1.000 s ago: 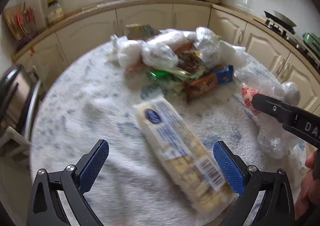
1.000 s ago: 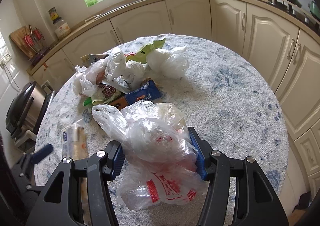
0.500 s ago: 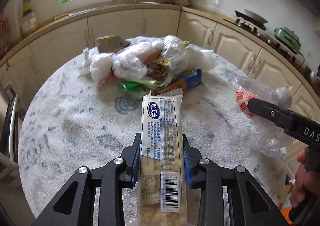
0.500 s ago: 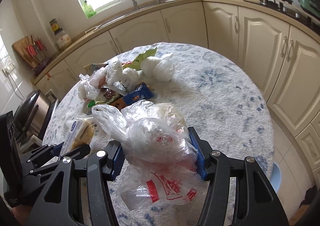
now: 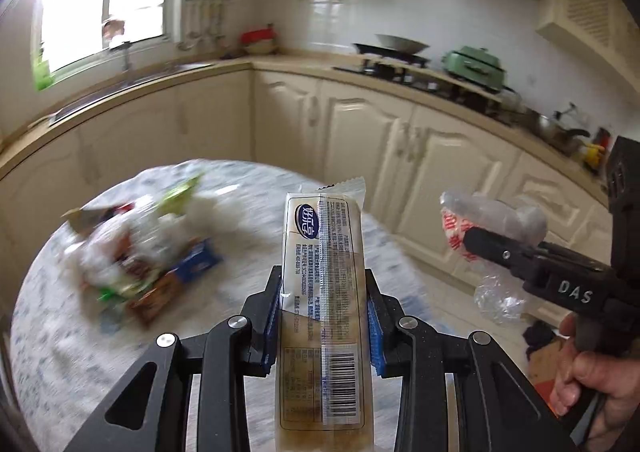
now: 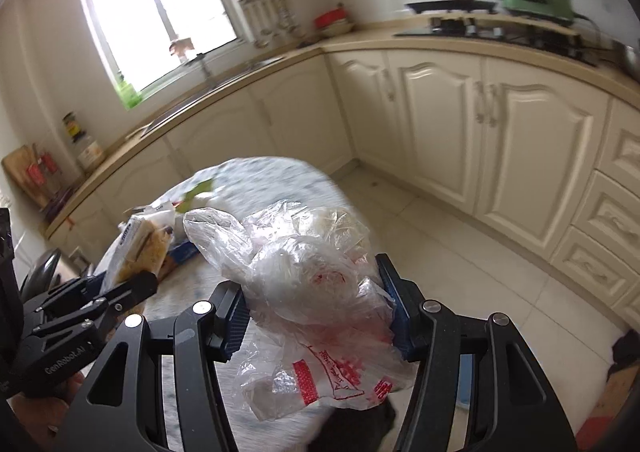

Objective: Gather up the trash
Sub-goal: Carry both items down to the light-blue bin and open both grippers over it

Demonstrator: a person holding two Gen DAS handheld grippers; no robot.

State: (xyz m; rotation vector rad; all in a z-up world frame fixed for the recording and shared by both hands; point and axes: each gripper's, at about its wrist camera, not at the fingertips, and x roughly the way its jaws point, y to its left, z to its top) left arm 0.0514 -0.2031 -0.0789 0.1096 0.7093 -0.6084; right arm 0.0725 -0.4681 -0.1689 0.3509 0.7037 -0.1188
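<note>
My left gripper [image 5: 322, 316] is shut on a long cream snack packet [image 5: 322, 292] with a blue logo and a barcode, held upright above the round table [image 5: 248, 204]. My right gripper [image 6: 316, 316] is shut on a crumpled clear plastic bag [image 6: 304, 276] with red print, lifted beyond the table's edge over the floor. The right gripper and its bag also show at the right of the left wrist view [image 5: 480, 244]. The left gripper and packet show at the left of the right wrist view [image 6: 136, 248]. A blurred pile of wrappers and bags [image 5: 140, 252] lies on the table.
Cream kitchen cabinets [image 6: 440, 124] curve around the table under a counter with a sink [image 5: 128, 72], a stove [image 5: 384, 60] and a green pot [image 5: 472, 62]. Tiled floor [image 6: 460, 252] lies to the right. Dark and reddish items [image 6: 624, 368] lie on the floor at far right.
My left gripper shut on the snack packet and lifted it off the table. Both grippers rose and swung right, away from the pile, with the right one holding its bag throughout.
</note>
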